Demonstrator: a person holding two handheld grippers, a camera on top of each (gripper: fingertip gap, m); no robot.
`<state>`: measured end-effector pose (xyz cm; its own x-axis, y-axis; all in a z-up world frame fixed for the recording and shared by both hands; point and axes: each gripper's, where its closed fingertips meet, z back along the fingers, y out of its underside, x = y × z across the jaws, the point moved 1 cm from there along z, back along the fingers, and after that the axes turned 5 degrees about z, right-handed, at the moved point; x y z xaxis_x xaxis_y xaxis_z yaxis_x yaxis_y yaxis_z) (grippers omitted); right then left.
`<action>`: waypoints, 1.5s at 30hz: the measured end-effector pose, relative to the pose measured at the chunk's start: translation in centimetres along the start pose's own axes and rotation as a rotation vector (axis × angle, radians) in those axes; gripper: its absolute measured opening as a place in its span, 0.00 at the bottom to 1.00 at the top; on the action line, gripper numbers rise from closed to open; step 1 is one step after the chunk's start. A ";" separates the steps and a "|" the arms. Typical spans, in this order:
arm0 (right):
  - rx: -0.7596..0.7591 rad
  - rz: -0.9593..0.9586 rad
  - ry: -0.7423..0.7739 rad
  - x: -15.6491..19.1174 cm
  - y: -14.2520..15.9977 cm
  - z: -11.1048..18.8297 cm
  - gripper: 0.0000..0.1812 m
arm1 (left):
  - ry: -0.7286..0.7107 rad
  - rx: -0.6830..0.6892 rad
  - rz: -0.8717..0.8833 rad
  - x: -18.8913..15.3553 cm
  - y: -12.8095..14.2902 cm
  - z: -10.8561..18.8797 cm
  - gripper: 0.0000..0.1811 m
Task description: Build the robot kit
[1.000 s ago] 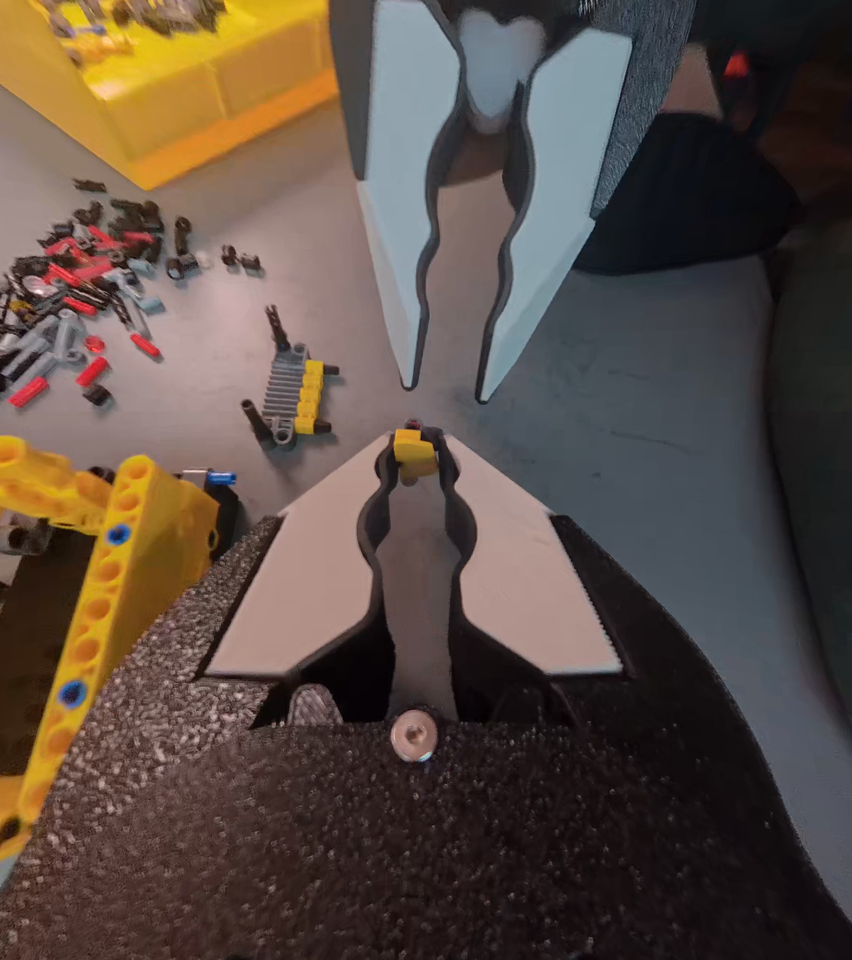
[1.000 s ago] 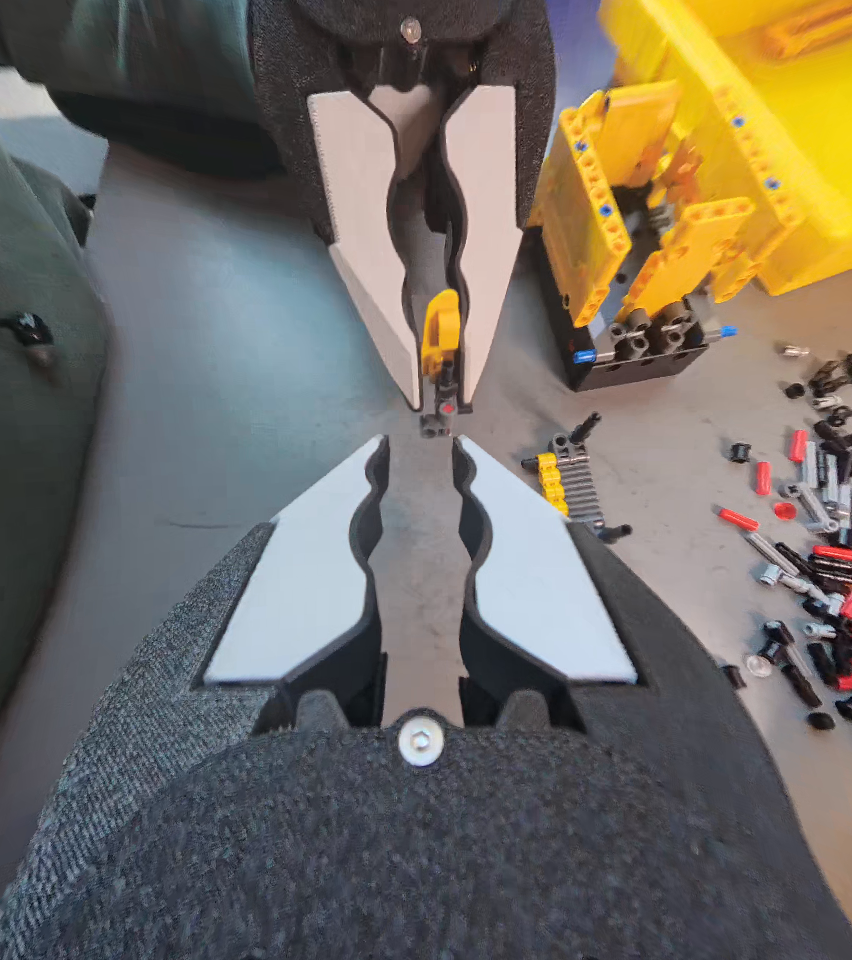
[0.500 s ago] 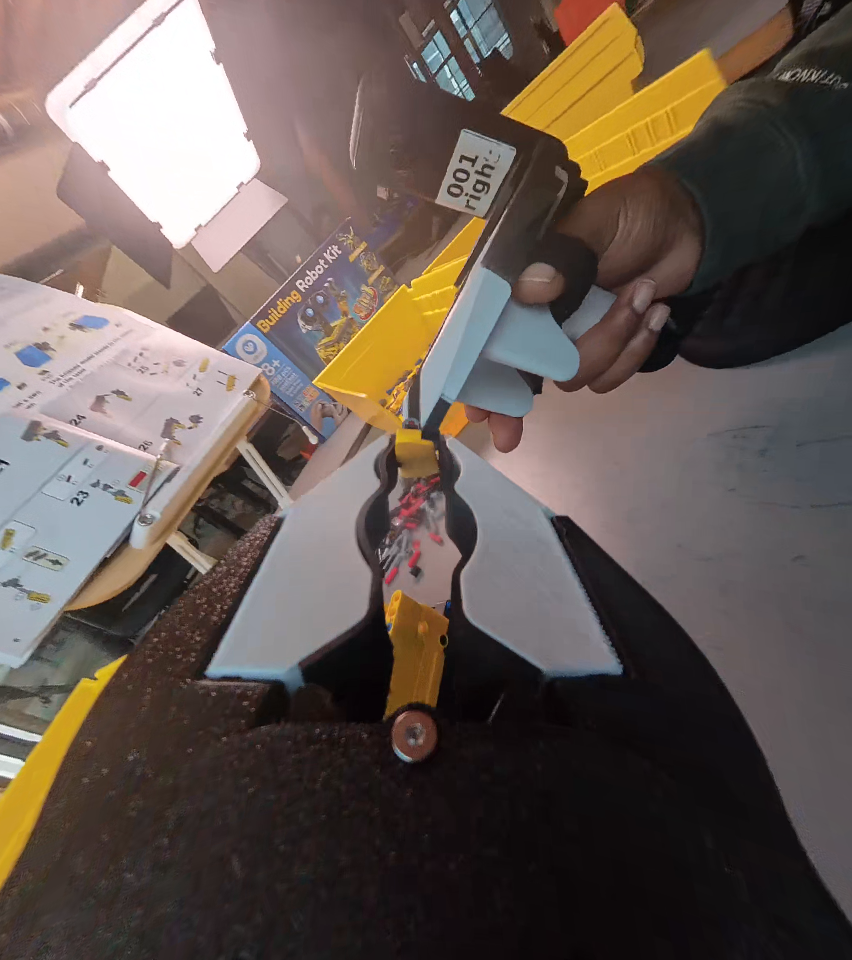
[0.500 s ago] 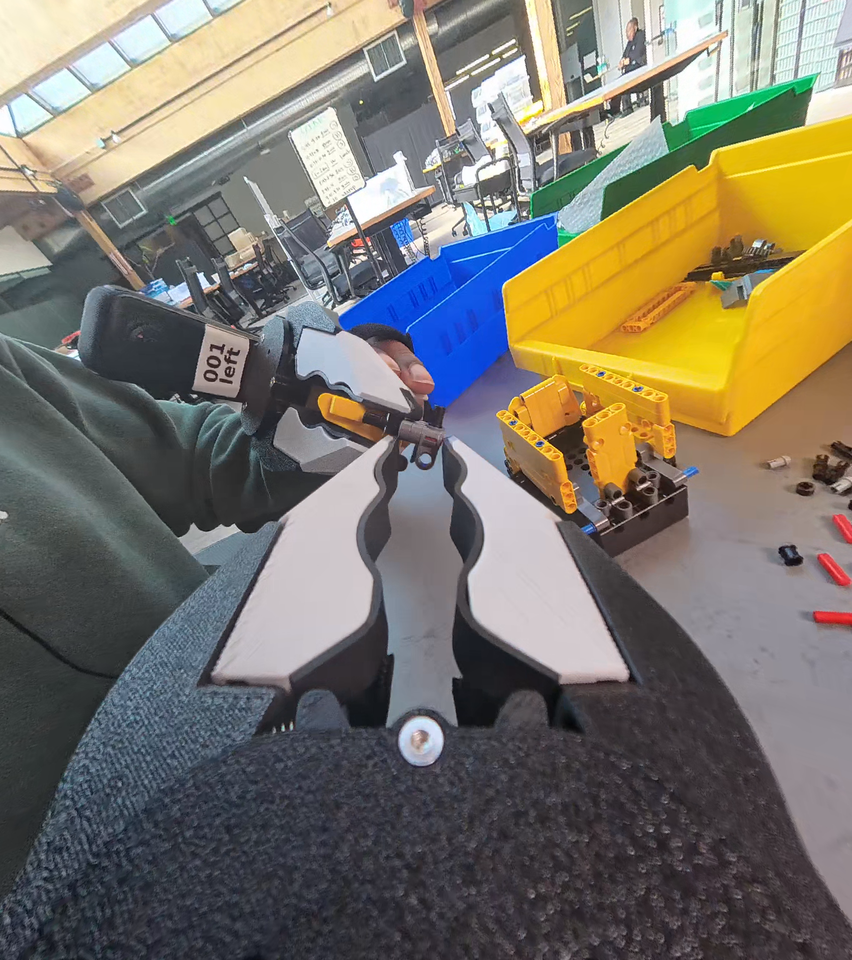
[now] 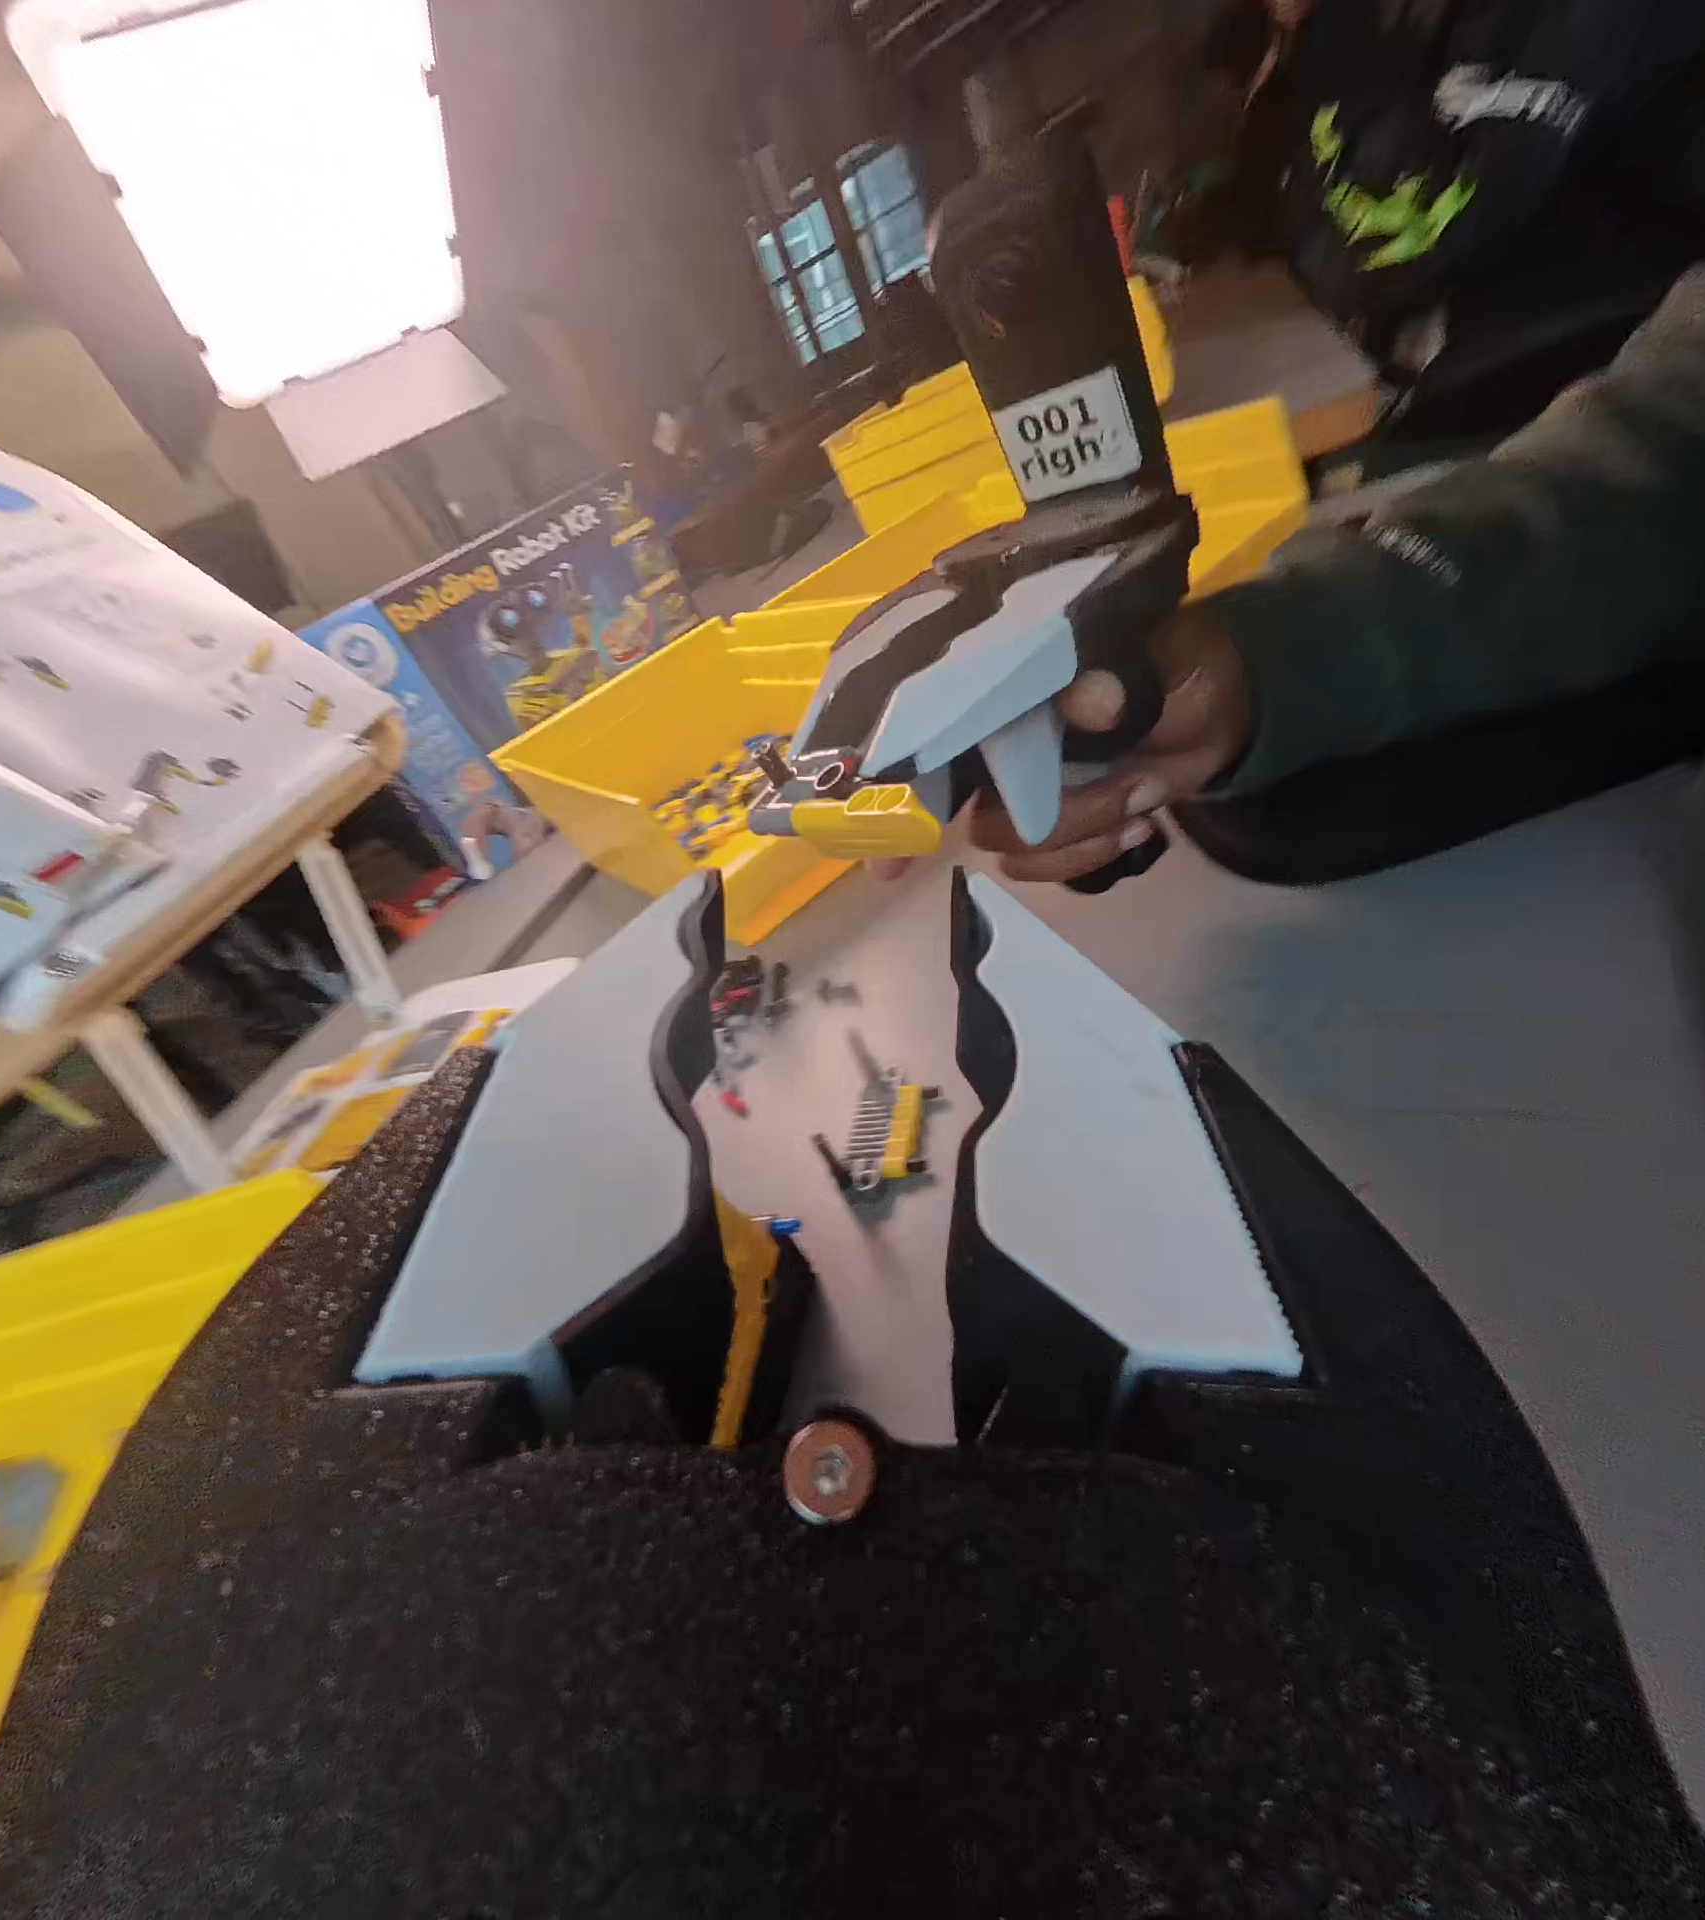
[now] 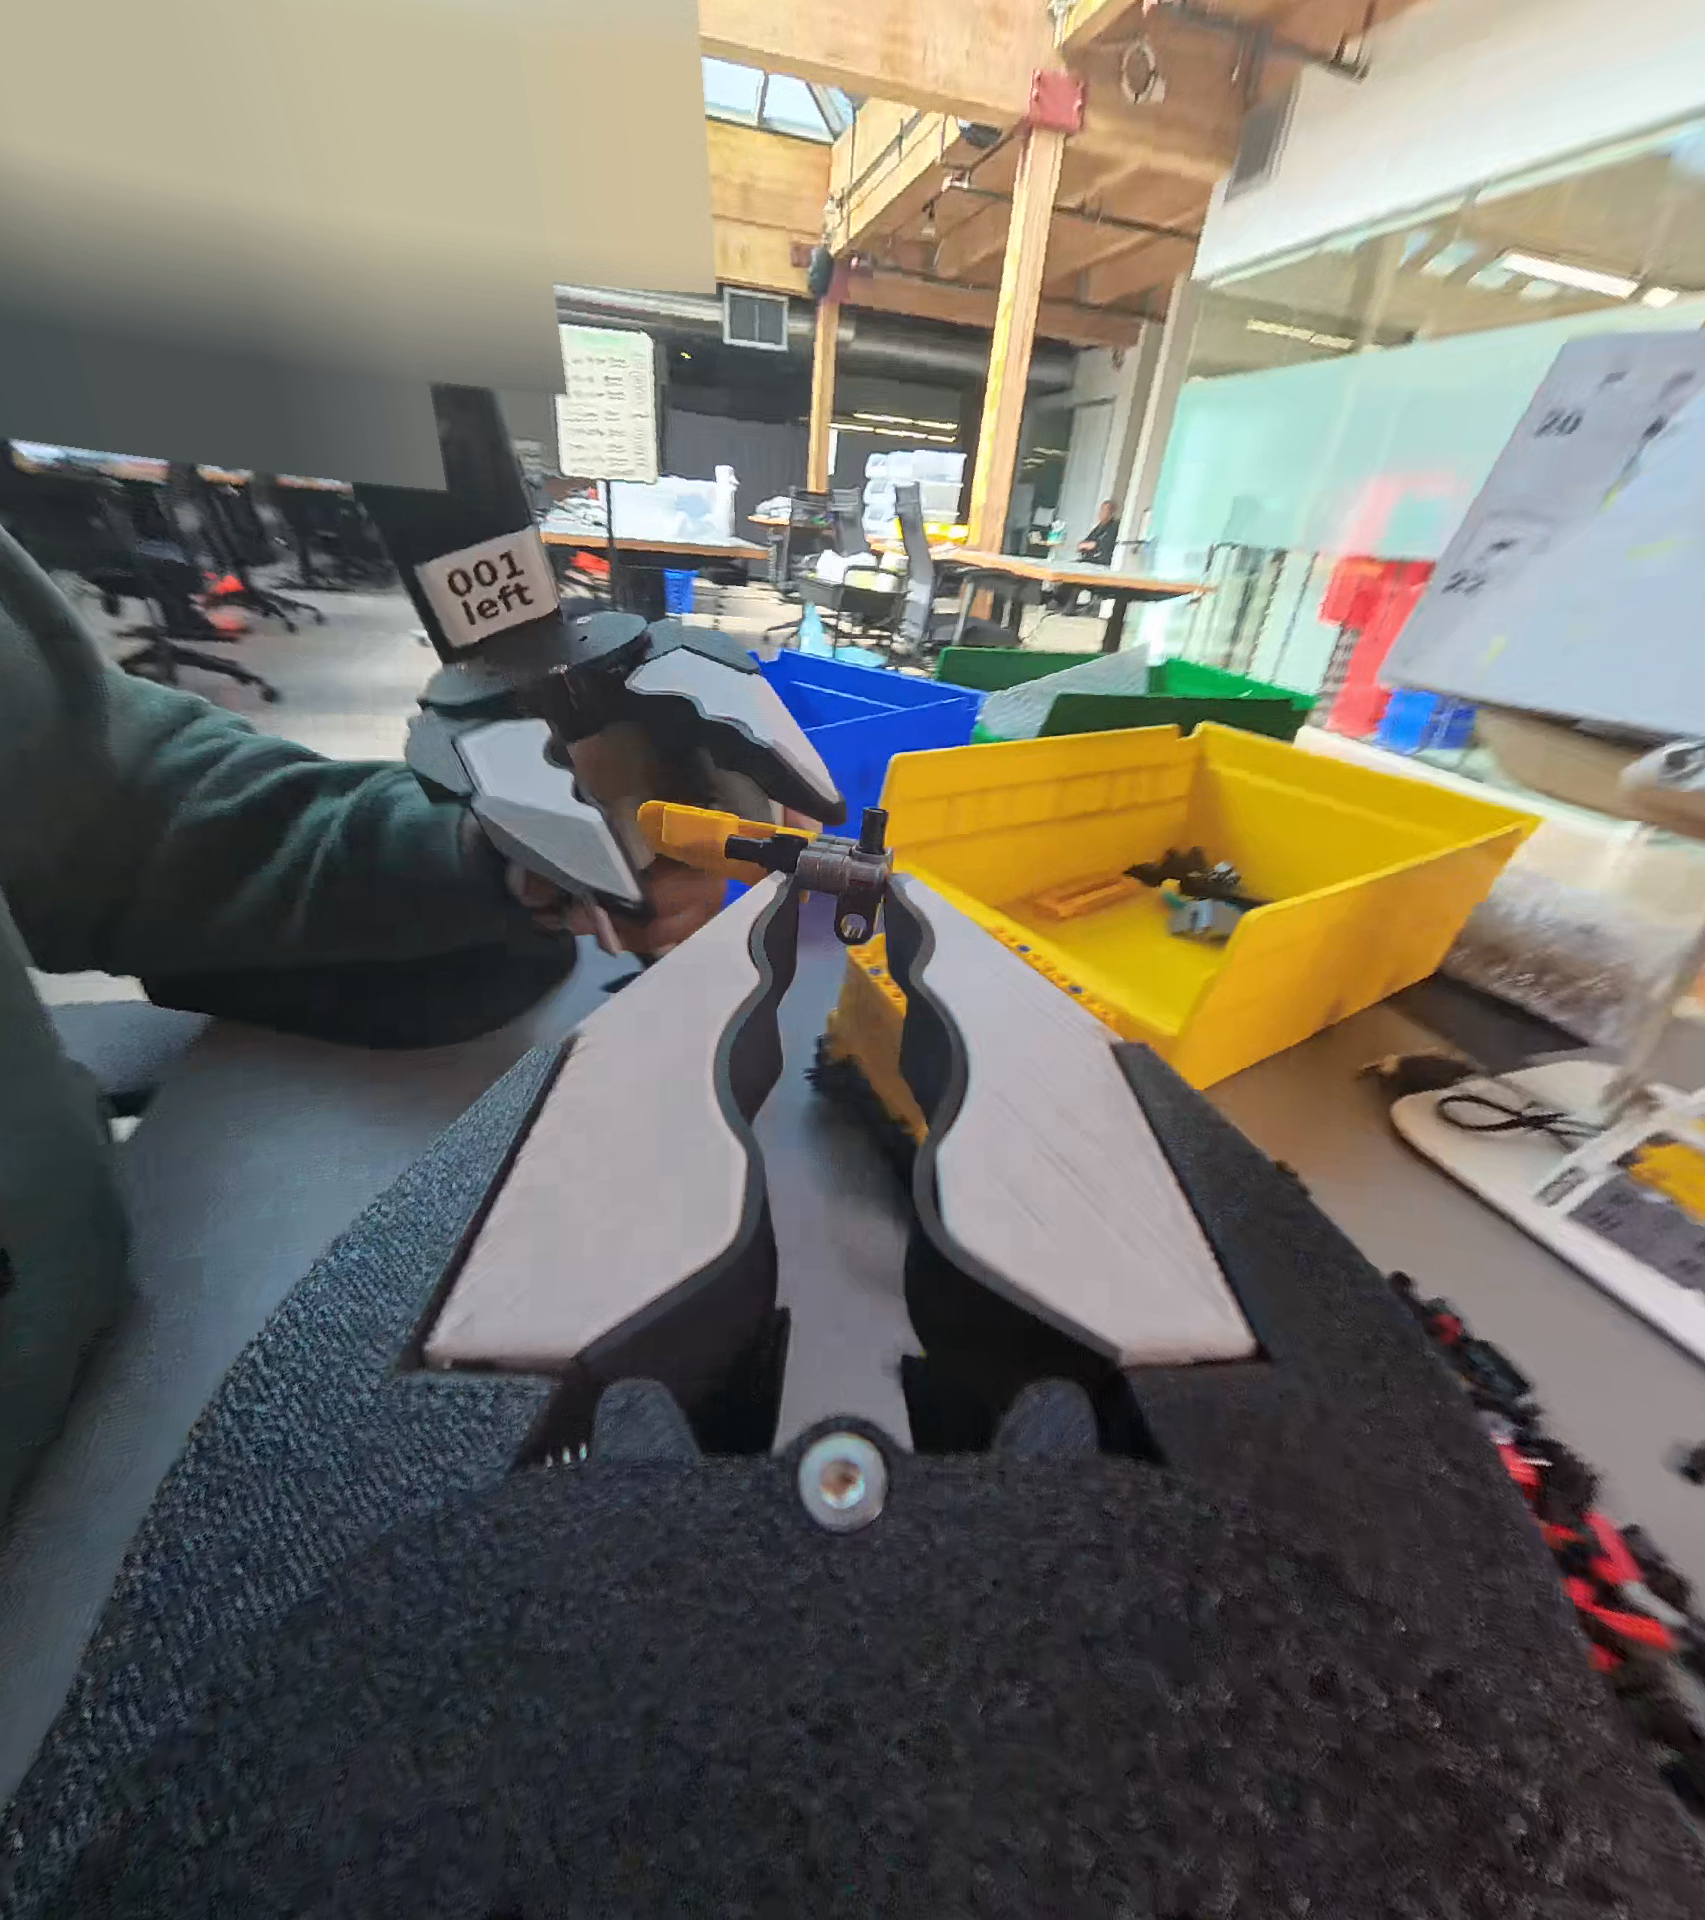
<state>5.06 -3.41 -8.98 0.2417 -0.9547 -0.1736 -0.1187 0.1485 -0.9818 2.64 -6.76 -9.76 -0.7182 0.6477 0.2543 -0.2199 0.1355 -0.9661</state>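
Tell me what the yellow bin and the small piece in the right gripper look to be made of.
Yellow bin: likely molded plastic, smooth walls with a soft sheen. Small piece in the right gripper: grey and yellow toy-brick plastic, glossy, with round pin holes.

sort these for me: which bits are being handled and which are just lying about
Handled: right gripper, shut on yellow-grey piece; left gripper, open near it.
Lying about: small assembly, loose parts, yellow bin, booklet, kit box.
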 end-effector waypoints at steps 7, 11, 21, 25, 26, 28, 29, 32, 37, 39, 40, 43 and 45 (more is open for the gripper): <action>0.057 0.506 0.186 0.0 -0.1 0.4 0.09 | 0.226 -0.011 0.527 -0.8 0.6 -1.0 0.26; 0.123 0.699 0.216 0.6 0.9 -0.1 0.09 | 0.146 0.064 0.442 -0.5 1.7 -1.4 0.15; 0.136 0.819 0.228 1.7 1.1 -0.6 0.12 | 0.033 0.136 0.247 0.1 3.1 -1.4 0.03; 0.102 0.656 0.194 1.4 1.0 -0.3 0.14 | 0.079 0.095 0.331 0.1 3.3 -1.4 0.03; 0.078 0.564 0.168 1.4 0.8 -0.2 0.15 | 0.102 0.085 0.353 -0.1 3.2 -1.4 0.03; 0.039 0.306 0.046 2.0 0.7 -0.2 0.16 | 0.155 0.047 0.373 -0.5 2.9 -1.4 0.03; 0.023 0.188 -0.015 2.3 0.6 -0.2 0.19 | 0.183 0.035 0.377 -0.9 2.8 -1.4 0.03; -0.002 -0.025 -0.143 3.2 0.5 -0.2 0.21 | 0.240 0.002 0.367 -1.7 2.4 -1.5 0.03; -0.006 -0.091 -0.209 4.1 0.6 -0.3 0.13 | 0.281 0.000 0.331 -2.8 2.2 -1.7 0.03; 0.001 -0.102 -0.221 4.1 0.7 -0.2 0.13 | 0.281 0.006 0.331 -2.9 2.2 -1.8 0.03; 0.008 -0.107 -0.221 4.1 0.8 -0.2 0.12 | 0.280 0.011 0.336 -2.8 2.3 -1.8 0.03; 0.017 -0.127 -0.224 3.8 1.0 -0.2 0.12 | 0.279 0.035 0.361 -2.7 2.6 -1.8 0.03; 0.010 -0.149 -0.236 3.7 0.8 -0.1 0.12 | 0.271 0.062 0.360 -2.6 3.2 -1.8 0.07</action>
<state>5.80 -6.87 -10.42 0.4738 -0.8798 -0.0395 -0.0563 0.0145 -0.9983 4.99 -6.69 -13.57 -0.5596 0.8192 -0.1258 -0.0332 -0.1738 -0.9842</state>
